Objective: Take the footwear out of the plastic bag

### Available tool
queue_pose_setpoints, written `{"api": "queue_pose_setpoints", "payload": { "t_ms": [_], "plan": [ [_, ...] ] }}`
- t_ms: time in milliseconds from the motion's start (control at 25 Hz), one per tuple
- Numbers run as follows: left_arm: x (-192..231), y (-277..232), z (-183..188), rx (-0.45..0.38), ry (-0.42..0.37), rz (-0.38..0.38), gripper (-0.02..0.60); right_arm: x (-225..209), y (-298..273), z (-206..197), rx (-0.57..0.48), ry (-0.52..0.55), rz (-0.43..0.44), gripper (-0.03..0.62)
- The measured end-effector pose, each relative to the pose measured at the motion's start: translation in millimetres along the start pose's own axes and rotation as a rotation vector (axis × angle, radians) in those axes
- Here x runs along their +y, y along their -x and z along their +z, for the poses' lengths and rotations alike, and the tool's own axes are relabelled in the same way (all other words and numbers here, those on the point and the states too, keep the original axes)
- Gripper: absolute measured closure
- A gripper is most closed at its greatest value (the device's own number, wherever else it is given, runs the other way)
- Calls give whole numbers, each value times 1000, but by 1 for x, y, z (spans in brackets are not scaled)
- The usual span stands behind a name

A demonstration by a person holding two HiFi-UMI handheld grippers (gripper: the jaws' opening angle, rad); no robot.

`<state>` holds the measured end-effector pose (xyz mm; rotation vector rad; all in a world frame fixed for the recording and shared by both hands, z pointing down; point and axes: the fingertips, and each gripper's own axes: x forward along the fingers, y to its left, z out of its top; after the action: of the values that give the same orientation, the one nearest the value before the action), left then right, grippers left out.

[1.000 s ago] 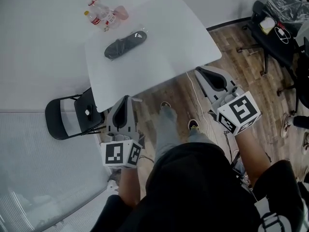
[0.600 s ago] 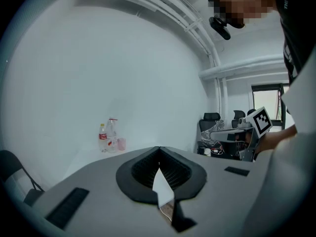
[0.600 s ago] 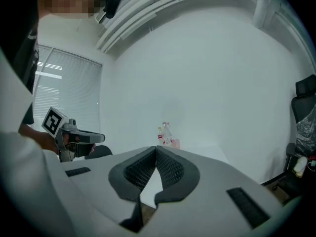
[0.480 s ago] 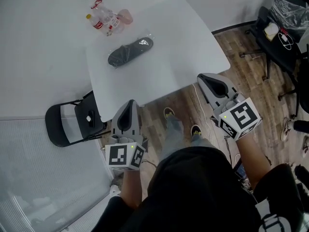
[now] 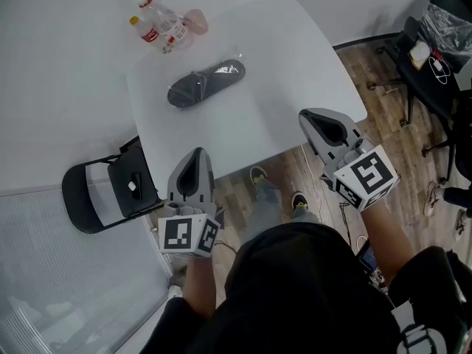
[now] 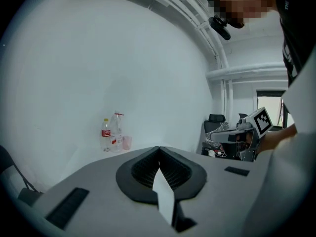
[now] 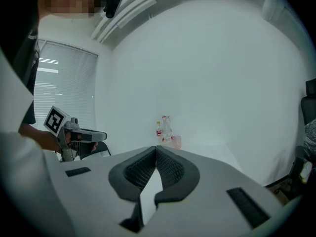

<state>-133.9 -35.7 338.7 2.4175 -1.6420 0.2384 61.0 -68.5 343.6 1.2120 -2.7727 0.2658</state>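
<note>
A dark grey shoe in a clear plastic bag (image 5: 206, 84) lies on the white table (image 5: 273, 87), toward its far left part. My left gripper (image 5: 197, 154) hangs at the table's near edge, shut and empty. My right gripper (image 5: 311, 115) is over the table's near right edge, also shut with nothing in it. In the left gripper view the jaw tips (image 6: 158, 148) meet, and the same in the right gripper view (image 7: 156, 149). The bagged shoe is hidden behind the jaws in both gripper views.
Two drink bottles (image 5: 161, 26) and a pink cup (image 5: 196, 21) stand at the table's far left corner. A black folding chair (image 5: 110, 194) sits left of the table. An office chair with clutter (image 5: 440, 50) is at the right on the wooden floor (image 5: 383, 80).
Both grippers have moved forward toward the table, from over the floor to its near edge. Both stayed shut.
</note>
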Motion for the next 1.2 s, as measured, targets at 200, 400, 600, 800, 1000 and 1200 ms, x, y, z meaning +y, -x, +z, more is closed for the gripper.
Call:
{"api": "queue_pose_setpoints", "payload": {
  "t_ms": [200, 400, 600, 800, 1000, 1200],
  "plan": [
    [39, -22, -2, 15, 15, -6, 558, 0, -45, 5, 26, 13, 8, 576],
    [73, -41, 6, 9, -2, -27, 558, 7, -87, 12, 47, 39, 21, 576],
    [101, -51, 12, 4, -19, -36, 558, 13, -112, 22, 56, 56, 8, 576],
    [130, -63, 13, 9, -48, -54, 558, 16, -130, 29, 57, 69, -25, 576],
    [153, -79, 9, 7, -89, -91, 557, 20, -143, 33, 57, 108, -50, 576],
    [158, -91, -1, 54, -167, -157, 557, 25, -145, 32, 53, 117, -75, 576]
  ]
}}
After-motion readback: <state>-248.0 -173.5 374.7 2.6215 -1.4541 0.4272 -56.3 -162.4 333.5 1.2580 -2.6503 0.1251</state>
